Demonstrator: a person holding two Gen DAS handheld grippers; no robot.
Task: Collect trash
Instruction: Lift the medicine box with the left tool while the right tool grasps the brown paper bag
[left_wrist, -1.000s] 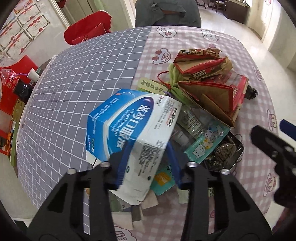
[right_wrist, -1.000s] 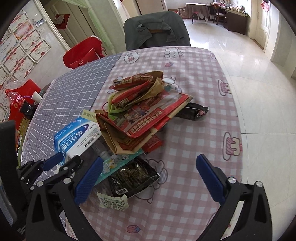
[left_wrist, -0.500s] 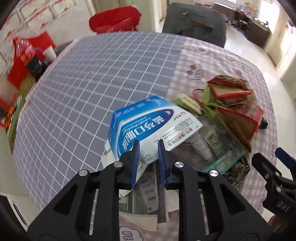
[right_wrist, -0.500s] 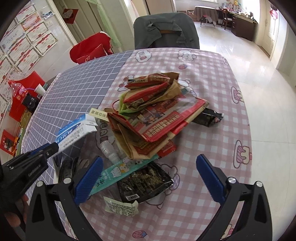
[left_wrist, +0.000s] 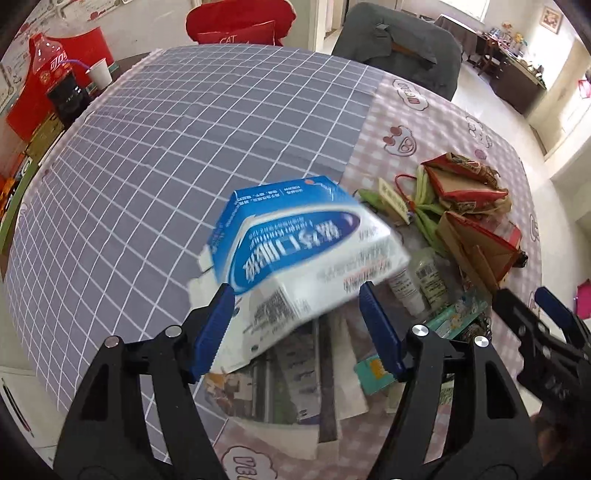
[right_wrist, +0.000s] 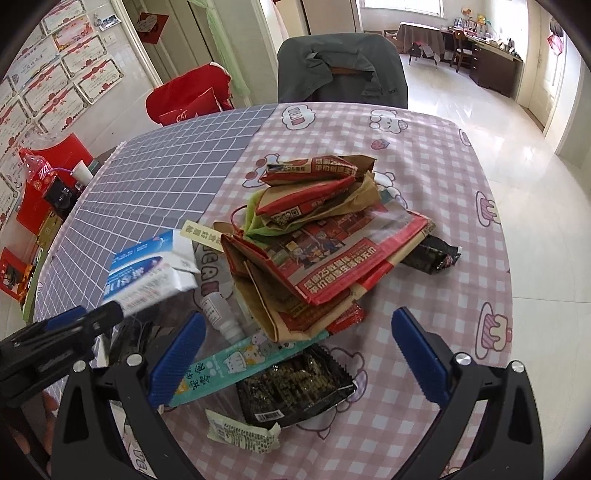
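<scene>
Left gripper with fingers opening around a blue-and-white medicine box, above the tabletop.

The box is seen blurred and tilted between the spreading fingers, just left of the paper-bag heap. The right gripper is held with fingers spread wide and empty, above a dark snack wrapper in front of that heap.

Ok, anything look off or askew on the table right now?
Yes: the blue-and-white box is tilted and motion-blurred between the left claw fingers as its jaws open, apparently dropping loose over the papers.
</scene>
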